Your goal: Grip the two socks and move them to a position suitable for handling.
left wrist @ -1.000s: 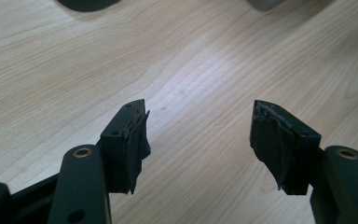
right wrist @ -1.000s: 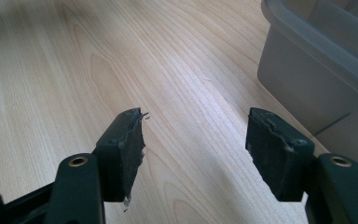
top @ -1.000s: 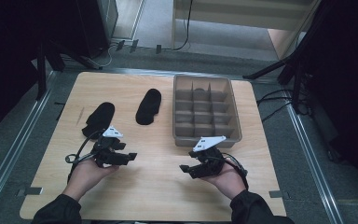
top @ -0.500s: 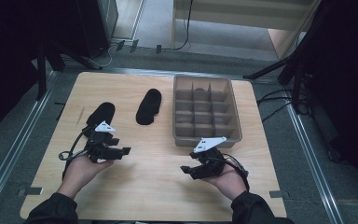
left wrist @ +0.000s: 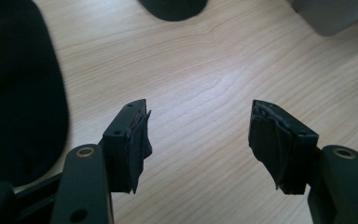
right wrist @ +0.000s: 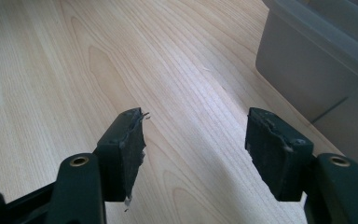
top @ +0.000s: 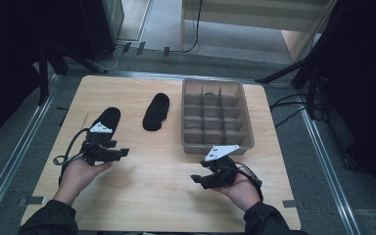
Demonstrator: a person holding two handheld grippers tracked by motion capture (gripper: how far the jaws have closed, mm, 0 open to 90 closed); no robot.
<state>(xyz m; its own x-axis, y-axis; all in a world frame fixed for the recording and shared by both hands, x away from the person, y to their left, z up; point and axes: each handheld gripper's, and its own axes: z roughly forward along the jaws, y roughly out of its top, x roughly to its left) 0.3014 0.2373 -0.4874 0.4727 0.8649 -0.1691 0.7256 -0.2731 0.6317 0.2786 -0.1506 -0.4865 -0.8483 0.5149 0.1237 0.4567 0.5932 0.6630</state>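
Both hand-held grippers [top: 122,152] [top: 198,178] gape empty; black sock [top: 106,119], perhaps, beside the left; divided bin [top: 245,117] nearby.

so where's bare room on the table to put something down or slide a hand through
The widest bare wood on the table lies along the near edge, between the left gripper and right gripper. The far-left corner beyond the left black sock is bare too. It is tighter between the second black sock and the divided bin, and the bin fills the far right.

No readable text, label, brand, number or sign is showing anywhere on the wooden table [top: 142,161], the divided bin [top: 245,117] or the black socks [top: 155,111].
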